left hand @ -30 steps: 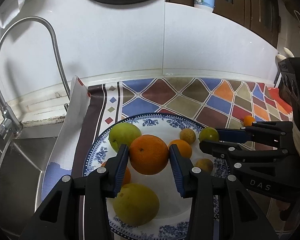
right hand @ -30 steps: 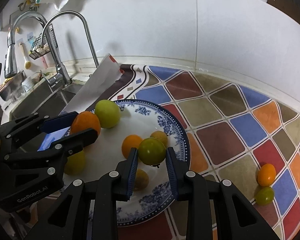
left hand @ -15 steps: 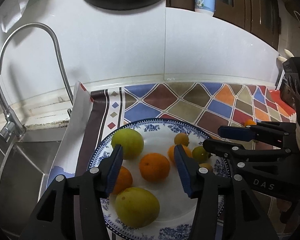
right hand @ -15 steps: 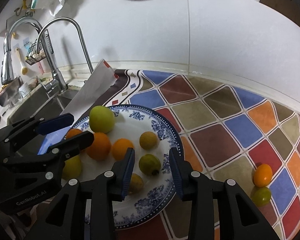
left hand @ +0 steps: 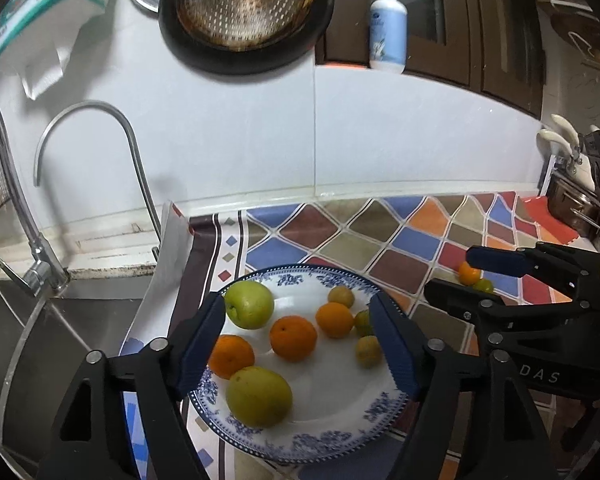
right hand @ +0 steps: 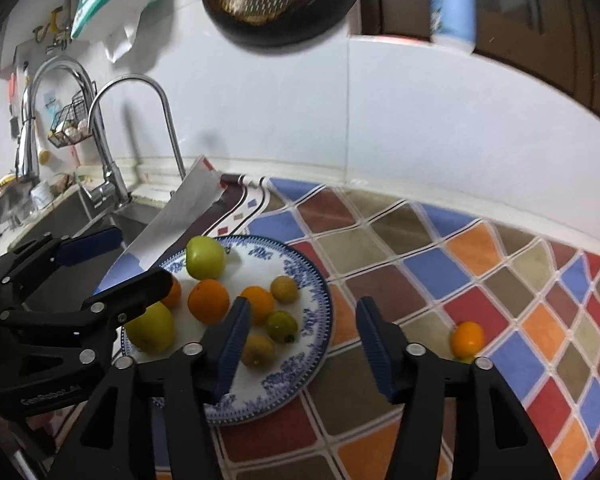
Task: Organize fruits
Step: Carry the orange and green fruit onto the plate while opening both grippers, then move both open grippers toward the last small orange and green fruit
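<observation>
Eight fruits lie on the blue-patterned plate (left hand: 300, 436), and I hold both claws above it with nothing between their pads: my left gripper (left hand: 298, 344) is spreading wide over the middle orange (left hand: 293, 338), and my right gripper (right hand: 298, 344) is opening over the plate's right rim. Off the plate to its right, well apart on the tiled mat (right hand: 460, 264), sits a small orange fruit (right hand: 466, 338) touching a greenish one I can barely see.
</observation>
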### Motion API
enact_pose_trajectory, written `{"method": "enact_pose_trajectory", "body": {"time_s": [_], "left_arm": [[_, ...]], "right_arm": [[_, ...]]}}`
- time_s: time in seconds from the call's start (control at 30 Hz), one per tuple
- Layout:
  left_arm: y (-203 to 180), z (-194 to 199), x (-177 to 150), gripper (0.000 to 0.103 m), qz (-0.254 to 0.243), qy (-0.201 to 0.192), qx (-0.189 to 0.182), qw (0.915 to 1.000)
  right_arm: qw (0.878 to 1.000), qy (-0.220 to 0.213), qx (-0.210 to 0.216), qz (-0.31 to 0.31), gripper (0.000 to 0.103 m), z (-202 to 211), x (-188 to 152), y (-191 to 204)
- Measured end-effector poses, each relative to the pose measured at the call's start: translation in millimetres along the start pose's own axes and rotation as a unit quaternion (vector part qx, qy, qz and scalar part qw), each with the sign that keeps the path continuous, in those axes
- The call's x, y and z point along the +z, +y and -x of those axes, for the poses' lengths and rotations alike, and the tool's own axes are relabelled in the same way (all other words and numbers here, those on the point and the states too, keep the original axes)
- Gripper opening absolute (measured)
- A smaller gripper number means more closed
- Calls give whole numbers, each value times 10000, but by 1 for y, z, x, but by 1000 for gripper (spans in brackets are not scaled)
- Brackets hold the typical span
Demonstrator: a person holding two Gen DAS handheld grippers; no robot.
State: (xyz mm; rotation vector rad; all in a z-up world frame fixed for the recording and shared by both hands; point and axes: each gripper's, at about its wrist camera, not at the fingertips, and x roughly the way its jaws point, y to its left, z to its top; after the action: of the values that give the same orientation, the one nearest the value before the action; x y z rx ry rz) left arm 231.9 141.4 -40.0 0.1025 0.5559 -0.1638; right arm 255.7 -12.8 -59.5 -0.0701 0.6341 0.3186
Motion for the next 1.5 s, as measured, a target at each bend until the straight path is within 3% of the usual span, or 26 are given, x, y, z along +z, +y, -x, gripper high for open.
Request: {"method": "enact_pose_trajectory", "body": {"time_s": [0.3,0.63,1.1,1.5], "left_arm": [[-30,38,4,90,-225,-419,36,9989],[-75,50,7,93,-386,-665,2,9970],[-147,21,7,92,-338,-411,-220,9983],[-190,-27,10,91,-344,107,-300,9989]], "right_arm": [[9983,-365,-444,-54,73,52,-10,-16],[9957,-505,-778,-7,75,87,-24,-49],[9956,-418,-832,73,75,104,-42,-120],[9968,-218,-770,-12,75,83,-57,-176]]}}
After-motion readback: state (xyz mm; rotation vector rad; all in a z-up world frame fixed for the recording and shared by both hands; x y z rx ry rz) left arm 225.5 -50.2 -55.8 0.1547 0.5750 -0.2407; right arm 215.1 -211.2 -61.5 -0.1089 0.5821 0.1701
